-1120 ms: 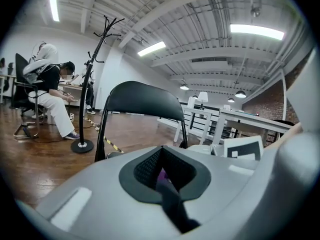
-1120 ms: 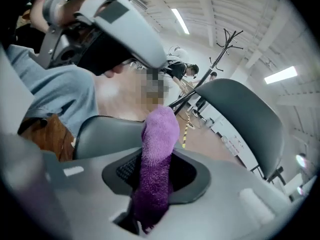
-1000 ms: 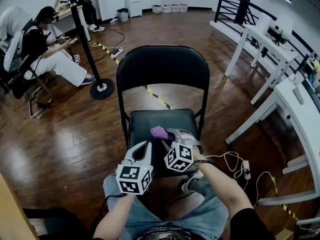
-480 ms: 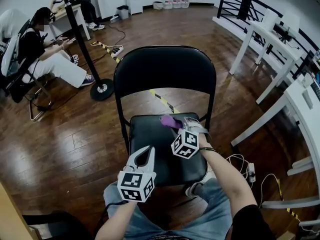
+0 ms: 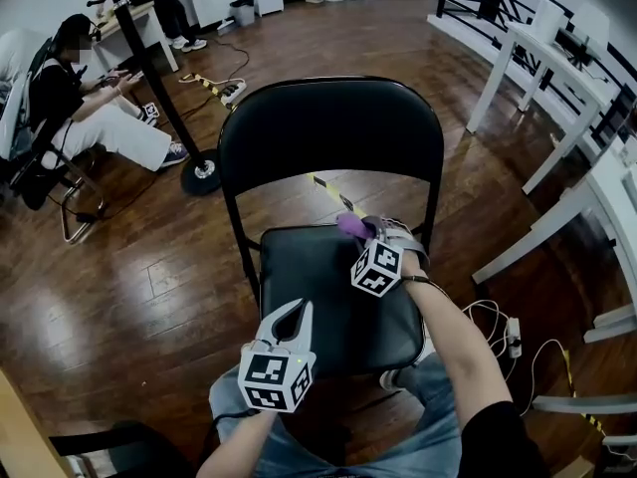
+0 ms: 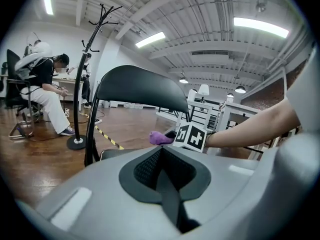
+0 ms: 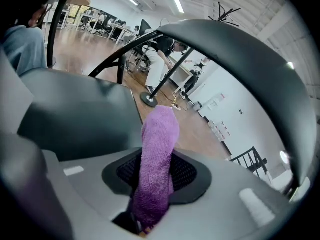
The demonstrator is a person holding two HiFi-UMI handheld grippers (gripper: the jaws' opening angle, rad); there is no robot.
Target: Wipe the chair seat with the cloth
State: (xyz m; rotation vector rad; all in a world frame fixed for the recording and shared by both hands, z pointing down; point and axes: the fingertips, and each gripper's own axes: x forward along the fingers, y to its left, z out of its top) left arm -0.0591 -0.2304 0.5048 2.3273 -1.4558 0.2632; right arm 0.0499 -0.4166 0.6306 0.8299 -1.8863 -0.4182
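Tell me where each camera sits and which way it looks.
Head view: above, steeply down on the chair seat; both forearms, left tongs and right tongs show.
Left gripper view: low in front, along its shut tongs toward the backrest; the right forearm shows.
Right gripper view: over the chair seat, looking along tongs shut on the cloth.
Shared: all three show the cloth.

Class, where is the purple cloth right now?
In the head view, the purple cloth is clamped in the right gripper at the rear right of the chair seat, below the backrest.
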